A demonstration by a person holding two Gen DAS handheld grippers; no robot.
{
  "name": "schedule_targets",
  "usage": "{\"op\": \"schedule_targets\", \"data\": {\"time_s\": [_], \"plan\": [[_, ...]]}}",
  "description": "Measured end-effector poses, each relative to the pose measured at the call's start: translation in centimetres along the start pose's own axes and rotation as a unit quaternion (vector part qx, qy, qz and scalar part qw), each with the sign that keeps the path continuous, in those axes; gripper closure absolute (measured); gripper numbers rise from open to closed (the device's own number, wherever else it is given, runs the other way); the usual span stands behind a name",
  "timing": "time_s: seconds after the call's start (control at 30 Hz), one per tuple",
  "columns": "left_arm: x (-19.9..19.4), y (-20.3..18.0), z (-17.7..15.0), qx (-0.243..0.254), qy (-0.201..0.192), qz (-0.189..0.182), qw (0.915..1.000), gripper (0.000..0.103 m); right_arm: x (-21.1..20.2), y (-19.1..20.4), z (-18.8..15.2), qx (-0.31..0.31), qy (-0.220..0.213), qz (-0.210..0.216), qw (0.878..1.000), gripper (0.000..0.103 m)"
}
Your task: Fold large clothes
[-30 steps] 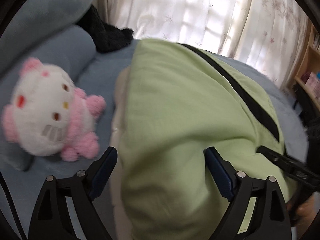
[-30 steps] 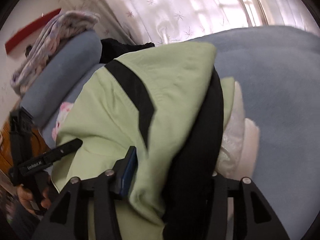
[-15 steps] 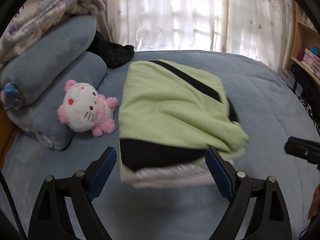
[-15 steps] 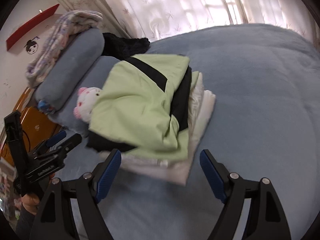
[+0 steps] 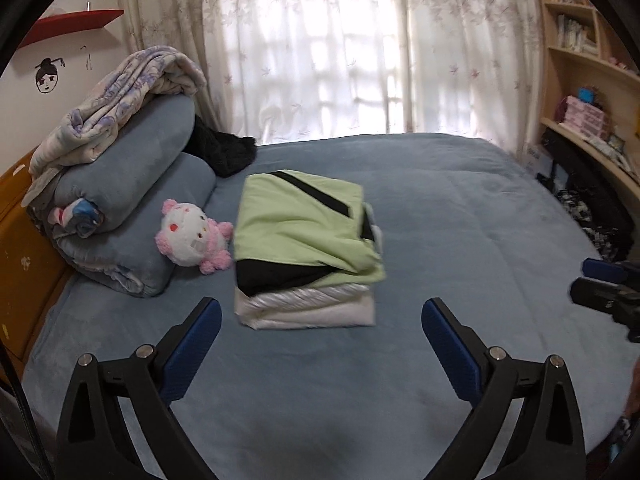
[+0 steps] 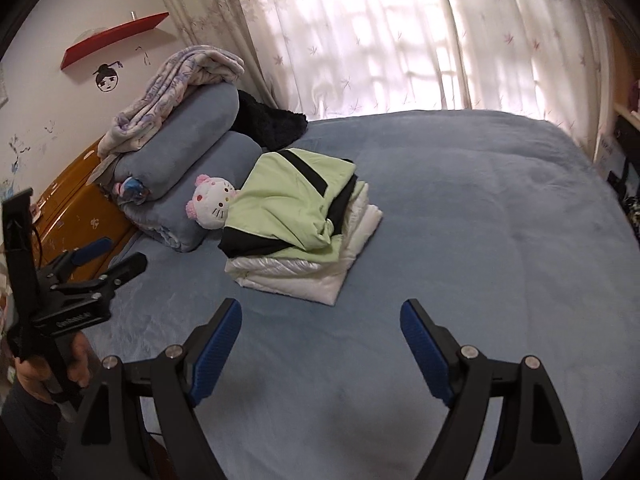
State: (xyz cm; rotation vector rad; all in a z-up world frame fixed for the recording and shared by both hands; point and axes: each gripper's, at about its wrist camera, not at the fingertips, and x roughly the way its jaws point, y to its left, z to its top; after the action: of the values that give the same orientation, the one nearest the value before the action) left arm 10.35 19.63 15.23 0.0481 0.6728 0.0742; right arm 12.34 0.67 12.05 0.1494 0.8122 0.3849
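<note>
both grippers, the left gripper [image 5: 320, 344] and the right gripper [image 6: 320, 344], hang wide apart with nothing between their fingers, and the folded green garment [image 5: 300, 224] sits ahead of them on top of a white bundle [image 5: 308, 308] on the bed [image 5: 460, 240], well clear of both. the top layer looks loose at its near right corner, so the likely trouble is that it slumps or unfolds off the bundle if either tool brushes it. the plush toy [image 5: 192, 236] lies just left of the stack and a careless sweep on that side could snag it.
</note>
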Motion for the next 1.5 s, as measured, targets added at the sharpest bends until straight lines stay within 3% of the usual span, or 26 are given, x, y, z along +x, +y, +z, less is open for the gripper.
{"op": "schedule_targets", "data": {"time_s": [0.17, 0.33, 0.53, 0.77, 0.97, 1.5], "plan": [[-4.1, -4.3, -3.2, 0.007, -0.014, -0.027, 0.9995, 0.003, -3.2, -1.3, -3.8, 0.0, 0.013, 0.003, 1.0, 0.021], [-6.4, -8.5, -8.4, -0.004, -0.024, -0.042, 0.9988, 0.003, -5.0, -2.4, -8.9, 0.005, 0.012, -0.006, 1.0, 0.021], [-5.7, -12.0, -14.5, -0.043, -0.022, -0.012, 0.9988, 0.003, -5.0, -4.1, -15.2, 0.043, 0.001, -0.034, 0.999, 0.021], [-2.5, -14.0, -20.0, -0.099, 0.041, -0.003, 0.9943, 0.003, -3.5, -5.5, -20.6, 0.064, 0.023, -0.064, 0.996, 0.021], [-0.4, -14.4, -22.1, -0.109, 0.089, -0.011, 0.99, 0.003, -3.1, -5.6, -22.1, 0.059, 0.025, -0.078, 0.995, 0.021], [-0.4, -14.9, -22.4, -0.086, 0.088, -0.012, 0.9924, 0.003, -2.3, -5.0, -22.7, 0.049, 0.037, -0.083, 0.995, 0.021]]}}
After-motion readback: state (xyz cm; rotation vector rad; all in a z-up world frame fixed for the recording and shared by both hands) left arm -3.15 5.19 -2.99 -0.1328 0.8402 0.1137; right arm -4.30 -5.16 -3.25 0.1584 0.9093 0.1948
